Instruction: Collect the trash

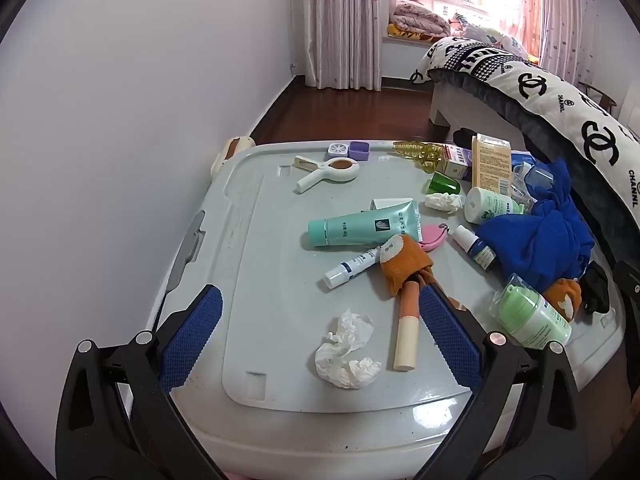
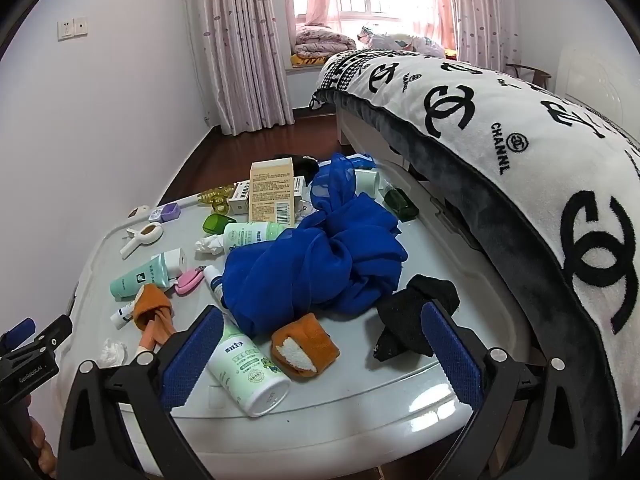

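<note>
**Crumpled tissues wait among bedroom clutter as two grippers hover open**

Both grippers hang above a smooth grey plastic storage-box lid (image 1: 256, 264), angled down toward it, each with its jaws spread wide and nothing between the blue, cross-hatched pads. The left gripper (image 1: 320, 336) frames a crumpled white tissue (image 1: 346, 350), soft and creased, lying loose on the lid just beside a slim peach-coloured tube (image 1: 406, 332). A second, smaller wad of tissue (image 1: 442, 202) sits farther back, near a translucent green cap (image 1: 444, 184) and touching a pale green lotion bottle lying on its side (image 1: 494, 206).

The right gripper (image 2: 322, 350) hovers over a white-and-green cylindrical bottle (image 2: 250, 364), a folded orange sock with a fuzzy white patch (image 2: 304, 348) and a black knitted sock (image 2: 412, 320). Behind them a sheer, glossy blue scarf (image 2: 316, 264) is heaped in loose folds.

Elsewhere on the lid lie a mint squeeze tube (image 1: 364, 226), a thin white tube (image 1: 350, 268), another orange sock (image 1: 404, 264), a white plastic clip (image 1: 328, 172), a yellow claw clip (image 1: 420, 154) and an upright cardboard carton (image 2: 272, 196). A plush black-and-white logo blanket (image 2: 500, 136) drapes off the bed at the right.
</note>
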Available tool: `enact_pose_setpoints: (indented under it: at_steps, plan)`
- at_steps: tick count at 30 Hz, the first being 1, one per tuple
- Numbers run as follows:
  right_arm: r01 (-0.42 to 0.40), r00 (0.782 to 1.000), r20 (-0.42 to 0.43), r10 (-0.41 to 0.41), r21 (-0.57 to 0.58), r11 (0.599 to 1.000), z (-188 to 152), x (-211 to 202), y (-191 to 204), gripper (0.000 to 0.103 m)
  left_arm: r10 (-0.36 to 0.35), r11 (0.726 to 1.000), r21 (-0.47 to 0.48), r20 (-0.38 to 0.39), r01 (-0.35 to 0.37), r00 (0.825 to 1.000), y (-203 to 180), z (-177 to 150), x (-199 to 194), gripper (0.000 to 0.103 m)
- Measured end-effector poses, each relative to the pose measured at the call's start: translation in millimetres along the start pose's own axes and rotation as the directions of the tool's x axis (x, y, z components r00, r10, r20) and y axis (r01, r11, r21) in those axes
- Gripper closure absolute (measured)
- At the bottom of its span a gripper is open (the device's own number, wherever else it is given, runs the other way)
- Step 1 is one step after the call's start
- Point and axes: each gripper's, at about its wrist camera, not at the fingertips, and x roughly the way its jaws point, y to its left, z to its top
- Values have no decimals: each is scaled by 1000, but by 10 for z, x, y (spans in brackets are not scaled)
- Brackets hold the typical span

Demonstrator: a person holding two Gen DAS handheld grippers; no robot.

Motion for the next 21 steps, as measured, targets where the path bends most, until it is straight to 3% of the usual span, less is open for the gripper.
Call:
enact_pose_setpoints:
  at_steps: [21]
  plan:
    - [3,1000,3,-3,-2,1000,12,-8,-7,5,0,1000,10,-10,0,1000,7,-13,17,7]
